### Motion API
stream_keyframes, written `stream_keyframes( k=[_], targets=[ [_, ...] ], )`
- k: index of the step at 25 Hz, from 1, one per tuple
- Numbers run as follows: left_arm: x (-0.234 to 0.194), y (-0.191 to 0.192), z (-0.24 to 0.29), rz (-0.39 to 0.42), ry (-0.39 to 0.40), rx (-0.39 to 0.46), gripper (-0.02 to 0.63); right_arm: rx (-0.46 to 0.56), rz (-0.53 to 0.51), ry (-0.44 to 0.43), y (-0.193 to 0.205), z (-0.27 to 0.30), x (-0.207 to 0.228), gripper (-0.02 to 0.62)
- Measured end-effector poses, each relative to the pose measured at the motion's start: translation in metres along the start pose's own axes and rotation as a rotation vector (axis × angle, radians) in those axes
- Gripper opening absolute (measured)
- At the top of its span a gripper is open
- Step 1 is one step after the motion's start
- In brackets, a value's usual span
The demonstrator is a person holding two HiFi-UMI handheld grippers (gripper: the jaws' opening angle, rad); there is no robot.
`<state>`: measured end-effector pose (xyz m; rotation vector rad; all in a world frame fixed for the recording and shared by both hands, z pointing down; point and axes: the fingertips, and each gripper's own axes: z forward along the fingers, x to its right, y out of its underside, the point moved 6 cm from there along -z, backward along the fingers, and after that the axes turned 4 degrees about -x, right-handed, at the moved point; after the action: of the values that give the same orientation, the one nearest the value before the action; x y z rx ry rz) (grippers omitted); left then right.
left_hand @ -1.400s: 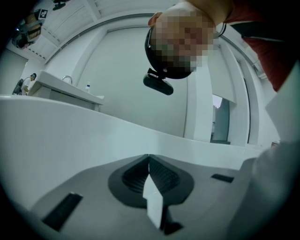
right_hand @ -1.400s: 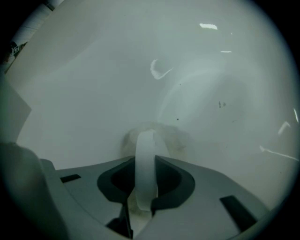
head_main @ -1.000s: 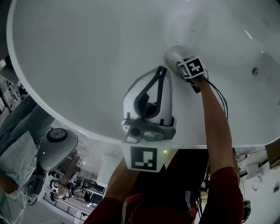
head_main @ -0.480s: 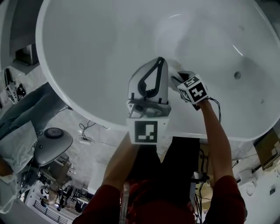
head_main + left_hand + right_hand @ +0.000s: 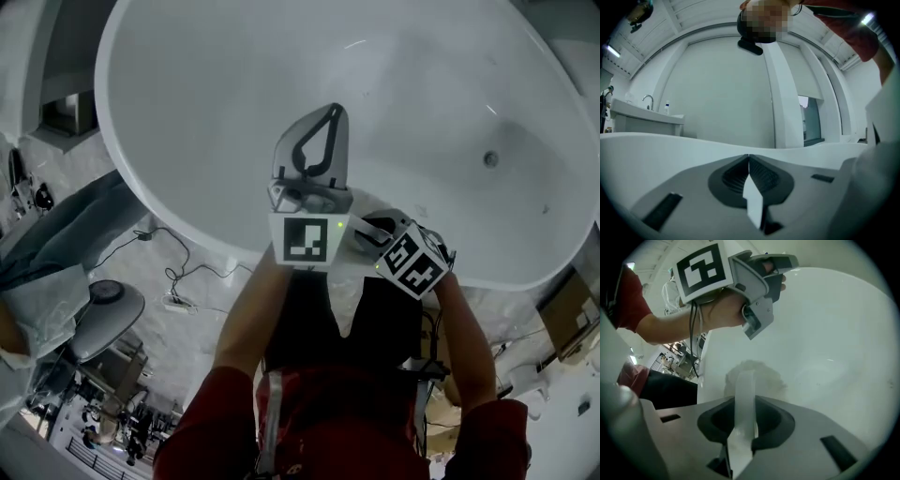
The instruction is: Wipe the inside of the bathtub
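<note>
So the white bathtub (image 5: 234, 112) fills most of the top of the head view, with its drain (image 5: 489, 159) over at the upper right. The left gripper (image 5: 334, 114) sits dead centre of the frame, hanging over the tub's inside near the lower rim. In its own view the jaws are pinched together with nothing in them, aimed at a plain wall with a sink counter (image 5: 644, 119) at the left edge. The right gripper (image 5: 375, 232) is just lower right of it, right at the near rim of the tub, and its jaws are clamped on a fuzzy white cloth (image 5: 766, 376). In the right gripper view the cloth bunches up just past the jaw tips, up against the tub's inner wall near the rim. Can't say for sure if it's actually touching. Some cables (image 5: 173, 272) lie on the floor at the left of the head view.
</note>
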<state>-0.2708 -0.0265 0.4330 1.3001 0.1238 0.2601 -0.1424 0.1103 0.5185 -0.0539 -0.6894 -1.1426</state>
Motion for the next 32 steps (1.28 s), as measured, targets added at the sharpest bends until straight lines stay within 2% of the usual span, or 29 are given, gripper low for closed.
stream_keyframes(
  k=[3,7,10,12,21,27,32],
  targets=[
    [-0.001,0.001,-0.005,-0.017,-0.004,-0.002,0.015,-0.005,0.029,-0.016,0.004,0.01,-0.005,0.091],
    [-0.031,0.002,-0.003,-0.026,-0.002,0.003,0.015,-0.044,0.037,-0.055,-0.023,0.029,0.001,0.091],
    [-0.069,0.009,0.02,-0.041,-0.009,0.006,0.015,-0.089,0.007,-0.039,-0.051,0.054,0.03,0.091],
    [-0.078,0.017,0.042,-0.061,-0.019,0.015,0.015,-0.106,0.016,-0.04,-0.055,0.067,0.059,0.091],
    [-0.032,0.05,0.038,-0.075,0.011,0.001,0.015,-0.153,0.06,0.021,0.013,0.132,0.096,0.091],
    [-0.024,0.06,0.049,-0.085,0.03,0.004,0.015,-0.164,0.082,0.055,0.025,0.168,0.13,0.091],
    [0.024,0.065,0.066,-0.076,0.055,-0.009,0.015,-0.178,0.11,0.102,0.079,0.175,0.171,0.091]
  ],
)
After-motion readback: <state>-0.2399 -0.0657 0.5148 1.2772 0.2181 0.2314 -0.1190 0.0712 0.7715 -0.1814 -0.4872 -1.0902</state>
